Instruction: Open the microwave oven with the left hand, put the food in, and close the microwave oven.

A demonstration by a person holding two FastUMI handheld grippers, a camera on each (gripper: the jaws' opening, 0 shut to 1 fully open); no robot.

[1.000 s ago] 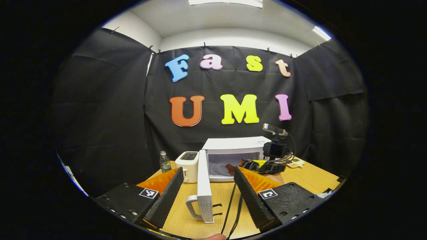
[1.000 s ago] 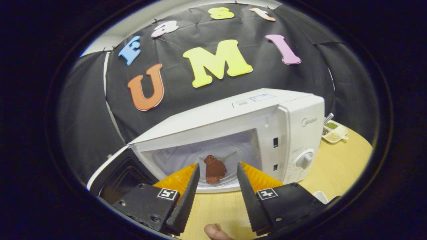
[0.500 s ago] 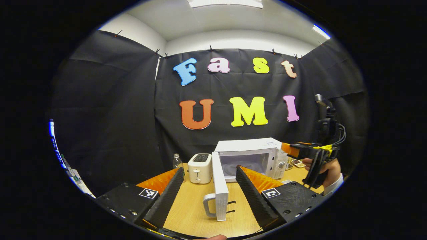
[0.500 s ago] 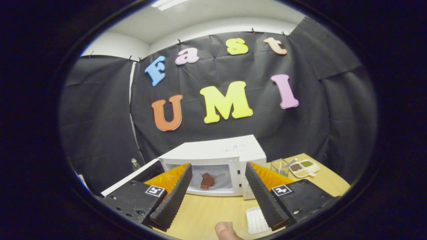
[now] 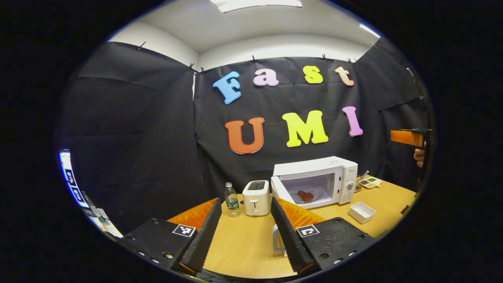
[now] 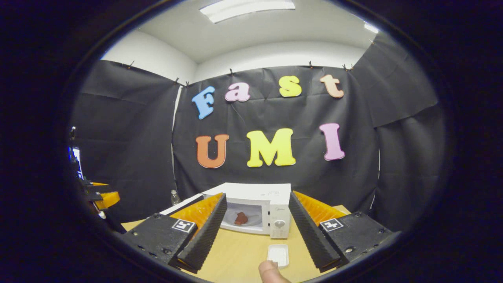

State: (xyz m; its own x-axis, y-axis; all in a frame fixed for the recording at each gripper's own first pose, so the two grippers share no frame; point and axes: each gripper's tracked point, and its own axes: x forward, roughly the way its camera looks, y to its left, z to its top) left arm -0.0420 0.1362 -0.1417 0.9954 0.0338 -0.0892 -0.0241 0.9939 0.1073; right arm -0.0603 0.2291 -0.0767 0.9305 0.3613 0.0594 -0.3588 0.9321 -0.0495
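The food [image 5: 305, 195], a reddish-brown lump, lies on the plate [image 5: 314, 193] inside the microwave [image 5: 316, 181], near the middle of the cavity; the right gripper view shows it there too, with the door [image 5: 277, 189] swung open to the left. So the loading looks done and only the closing remains. The left gripper [image 5: 243, 232] hovers over the table [image 5: 243, 243] well back from the microwave, fingers apart and holding nothing, the door's handle partly hidden behind one finger. The right gripper [image 6: 254, 232] is also drawn back, fingers apart and empty, a thumb [image 6: 271, 273] at the bottom edge. A toaster [image 5: 256, 197] and a bottle [image 5: 232, 200] stand just left of the door, a small white tray [image 5: 362, 212] in front of the microwave, and a condiment dish [image 5: 370, 182] to its right. The risk I see: a reach for the door from this side could clip the toaster or knock the bottle over, since both stand close to the door. A weak push could leave the door unlatched, and a hard one could shove the microwave back.
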